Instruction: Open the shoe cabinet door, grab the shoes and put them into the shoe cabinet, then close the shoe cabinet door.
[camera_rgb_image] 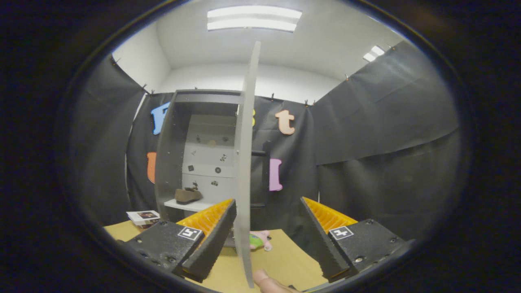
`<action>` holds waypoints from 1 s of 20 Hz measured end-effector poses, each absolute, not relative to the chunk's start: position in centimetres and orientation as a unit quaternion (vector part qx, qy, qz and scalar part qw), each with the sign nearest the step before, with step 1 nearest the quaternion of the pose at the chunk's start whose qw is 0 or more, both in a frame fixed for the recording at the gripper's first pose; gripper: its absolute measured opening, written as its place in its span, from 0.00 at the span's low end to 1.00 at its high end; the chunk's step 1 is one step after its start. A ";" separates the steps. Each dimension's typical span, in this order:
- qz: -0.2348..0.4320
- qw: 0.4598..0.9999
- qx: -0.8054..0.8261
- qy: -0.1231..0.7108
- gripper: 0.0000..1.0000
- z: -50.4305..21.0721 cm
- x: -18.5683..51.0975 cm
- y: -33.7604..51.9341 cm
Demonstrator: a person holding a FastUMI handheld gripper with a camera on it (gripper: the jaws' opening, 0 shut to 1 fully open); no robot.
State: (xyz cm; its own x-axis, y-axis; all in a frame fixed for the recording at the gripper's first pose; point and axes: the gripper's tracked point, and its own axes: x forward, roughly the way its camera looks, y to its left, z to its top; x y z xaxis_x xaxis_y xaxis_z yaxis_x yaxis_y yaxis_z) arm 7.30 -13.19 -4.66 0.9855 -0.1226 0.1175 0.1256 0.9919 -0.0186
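The grey shoe cabinet point(171, 162) stands beyond my fingers with its door point(245, 162) swung open, seen edge-on and running down between the fingers. A dark handle point(265, 171) shows on the door's far side. A brown shoe point(188, 195) rests on the white lower shelf point(191, 205) inside. My gripper point(266, 240) is open; the door's edge passes close beside the left finger point(211, 240), and the right finger point(321, 240) stands well apart from it. A fingertip of a person's hand point(266, 281) touches the door's bottom edge.
A pink and green soft toy point(260, 240) lies on the wooden tabletop point(285, 260) behind the door. A booklet point(143, 216) lies at the cabinet's left foot. Black cloth walls close in the booth on both sides.
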 end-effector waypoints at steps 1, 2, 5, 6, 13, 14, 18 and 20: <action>-0.054 0.997 -0.014 -0.055 0.98 -5.2 7.2 -12.4; -0.046 0.997 -0.018 -0.054 0.98 -5.4 7.0 -11.4; -0.010 0.998 -0.027 -0.056 0.98 -6.2 6.8 -7.4; -0.003 0.998 -0.023 -0.056 0.98 -6.7 7.1 -6.1; 0.032 0.999 -0.005 -0.020 0.99 -13.3 10.6 1.1; 0.032 0.999 -0.002 -0.015 0.99 -14.7 11.4 1.8; 0.031 1.000 -0.001 -0.002 0.99 -19.7 14.6 4.0; 0.036 0.999 0.000 0.008 0.99 -23.1 16.6 5.5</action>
